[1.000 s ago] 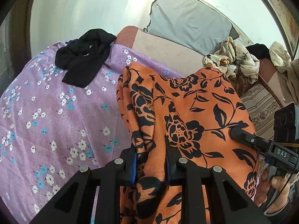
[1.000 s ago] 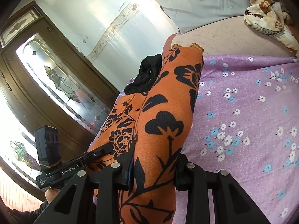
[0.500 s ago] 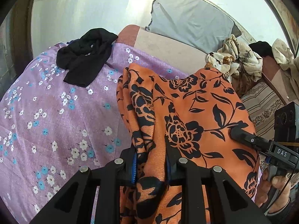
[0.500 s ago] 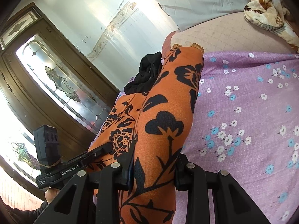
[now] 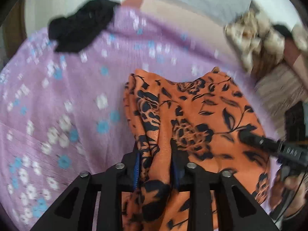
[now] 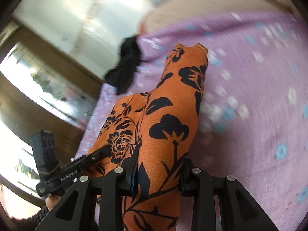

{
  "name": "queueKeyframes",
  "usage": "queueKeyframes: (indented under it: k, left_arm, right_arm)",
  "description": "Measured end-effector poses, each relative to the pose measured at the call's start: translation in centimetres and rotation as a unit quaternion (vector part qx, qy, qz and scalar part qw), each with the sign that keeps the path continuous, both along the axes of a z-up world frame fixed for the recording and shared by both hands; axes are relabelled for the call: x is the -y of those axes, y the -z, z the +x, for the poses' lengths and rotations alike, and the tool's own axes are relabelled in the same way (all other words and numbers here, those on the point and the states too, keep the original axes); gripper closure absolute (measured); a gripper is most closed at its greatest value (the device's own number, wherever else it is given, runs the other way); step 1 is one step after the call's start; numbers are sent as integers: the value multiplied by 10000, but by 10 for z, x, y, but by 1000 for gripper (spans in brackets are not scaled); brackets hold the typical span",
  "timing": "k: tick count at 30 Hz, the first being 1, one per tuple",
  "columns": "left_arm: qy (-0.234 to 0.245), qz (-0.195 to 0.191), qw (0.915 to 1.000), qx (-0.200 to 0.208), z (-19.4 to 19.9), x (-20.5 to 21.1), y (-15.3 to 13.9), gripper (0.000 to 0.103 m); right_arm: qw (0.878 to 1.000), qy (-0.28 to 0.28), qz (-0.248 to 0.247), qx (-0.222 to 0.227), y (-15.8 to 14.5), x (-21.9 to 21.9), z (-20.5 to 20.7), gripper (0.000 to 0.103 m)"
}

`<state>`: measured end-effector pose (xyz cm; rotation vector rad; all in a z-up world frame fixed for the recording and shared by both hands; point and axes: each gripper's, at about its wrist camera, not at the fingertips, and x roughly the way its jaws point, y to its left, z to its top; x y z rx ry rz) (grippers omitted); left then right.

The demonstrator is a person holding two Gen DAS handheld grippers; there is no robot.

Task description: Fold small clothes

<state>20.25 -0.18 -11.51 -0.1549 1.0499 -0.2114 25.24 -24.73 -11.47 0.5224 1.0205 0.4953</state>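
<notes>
Between the jaws of the left gripper (image 5: pixel 155 168) and the right gripper (image 6: pixel 156 170), which have just been easing apart slightly, the orange floral garment (image 5: pixel 192 119) is hanging pinched, draping limp and light over the purple sheet (image 5: pixel 57 96); hemmed edges are offering the surest hold.

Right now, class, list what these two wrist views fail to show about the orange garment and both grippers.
- Orange garment: its lower end, cut off by the bottom edge in both views.
- Left gripper: pad contact, hidden by bunched fabric.
- Right gripper: the same, cloth covers the pads.
- Garment type: folds hide its shape.
</notes>
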Motion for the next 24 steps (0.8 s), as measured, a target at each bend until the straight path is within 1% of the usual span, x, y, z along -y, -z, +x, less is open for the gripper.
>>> queueKeyframes:
  k: [1,2,3,4,6,8,9,10,11,12,13,14,15,16,17,18,19,20,21,22,23,24]
  left_arm:
    - [10,43,10000,-64,-2,-1,7,65]
    - [-28,-43,9999,95,-8,-5,5,58]
    - [-82,-20,9998,186,-12,-8,1,55]
    - [-143,68,9995,279,-17,-11,-7,52]
    - [-180,143,9988,426,-27,-17,-19,52]
    - [-253,308,9978,538,-34,-19,-26,52]
    - [-215,378,9972,615,-40,-18,-29,52]
    - [-191,424,9969,633,-42,-16,-29,52]
    - [-157,553,9965,605,-42,-12,-27,52]
    - [-137,684,9963,510,-40,-9,-21,52]
    - [-97,829,9960,323,-35,-6,-11,51]
    - [-38,943,9955,89,-30,-4,-3,51]
    - [-30,912,9958,30,-30,-4,-2,51]
    - [-62,859,9963,80,-31,-6,-6,51]
    - [-87,732,9970,233,-37,-9,-16,51]
    - [-91,722,9968,328,-41,-11,-23,51]
    - [-96,750,9962,432,-46,-14,-30,49]
    - [-139,763,9954,564,-52,-16,-37,46]
    - [-153,757,9952,601,-55,-16,-38,44]
    - [-47,792,9954,538,-55,-13,-34,43]
    - [81,873,9954,390,-52,-10,-25,43]
    - [116,993,9947,248,-49,-7,-17,43]
  right_arm:
    - [9996,89,-198,-159,8,2,-1,62]
    - [9990,127,-303,-302,16,6,-6,55]
    - [9990,181,-340,-230,15,9,-11,51]
    - [9980,299,-539,-114,8,12,-17,42]
    - [9954,463,-832,55,-6,13,-24,42]
    - [9921,683,-1006,310,-26,12,-32,42]
    - [9920,695,-917,519,-39,8,-36,42]
    - [9930,607,-758,675,-46,4,-38,42]
    - [9936,444,-596,848,-56,-6,-41,39]
    - [9944,286,-481,899,-60,-16,-41,37]
    - [9956,152,-355,849,-58,-23,-37,30]
    - [9980,-4,-216,598,-46,-30,-28,29]
    - [9992,-3,-279,294,-30,-33,-22,29]
    - [9990,127,-385,-198,-8,-30,-12,31]
    - [9987,264,-340,-284,-4,-26,-11,34]
    - [9989,387,-180,-169,-9,-22,-13,34]
    - [9991,401,-146,-43,-18,-21,-14,32]
    - [9985,419,-264,222,-34,-25,-13,31]
    - [9982,394,-261,362,-42,-27,-11,31]
    - [9982,328,-172,480,-48,-30,-3,27]
    - [9983,308,-113,484,-48,-32,5,25]
    - [9987,336,-114,371,-41,-33,16,20]
